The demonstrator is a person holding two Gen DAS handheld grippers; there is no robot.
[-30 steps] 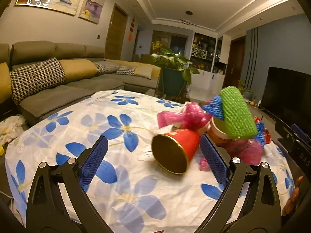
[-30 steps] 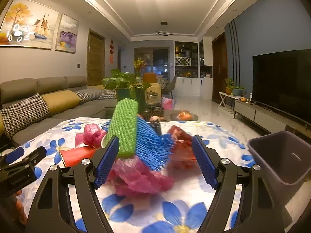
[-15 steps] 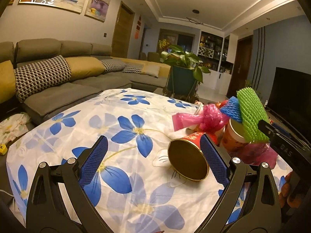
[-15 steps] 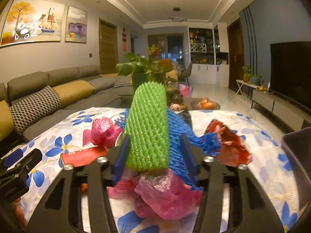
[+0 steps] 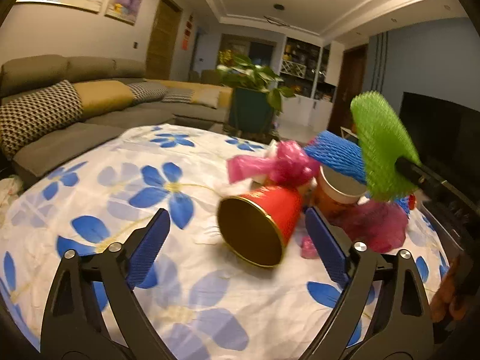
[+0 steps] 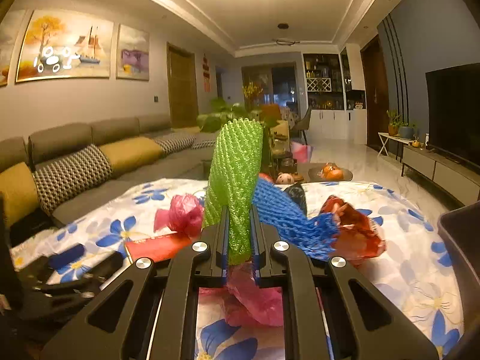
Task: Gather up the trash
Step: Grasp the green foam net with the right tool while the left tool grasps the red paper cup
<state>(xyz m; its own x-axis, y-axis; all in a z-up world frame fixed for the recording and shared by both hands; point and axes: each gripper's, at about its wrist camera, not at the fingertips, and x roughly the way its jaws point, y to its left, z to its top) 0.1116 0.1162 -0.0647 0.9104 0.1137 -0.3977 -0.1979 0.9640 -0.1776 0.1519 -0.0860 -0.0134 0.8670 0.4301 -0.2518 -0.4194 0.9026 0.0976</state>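
Observation:
A red cup (image 5: 264, 219) with a gold inside lies on its side on the flowered tablecloth (image 5: 120, 195). My left gripper (image 5: 237, 225) is open around its mouth, jaws closing, pads apart from it. My right gripper (image 6: 239, 213) is closing its jaws, and the pads press on a green foam net (image 6: 237, 162) that stands upright between them. The same green foam net (image 5: 381, 138) shows at the right of the left wrist view. A blue foam net (image 6: 288, 216) and pink bags (image 6: 183, 213) lie around it.
A paper cup (image 5: 339, 192) stands behind the red cup, beside a crumpled pink bag (image 5: 378, 225). A red wrapper (image 6: 351, 231) lies right of the blue net. A dark bin (image 6: 462, 255) sits at the table's right edge. A sofa (image 5: 90, 105) runs along the left.
The right jaws have come together from wide open onto the green net. The left jaws have narrowed a little, and the red cup now sits more centrally between them.

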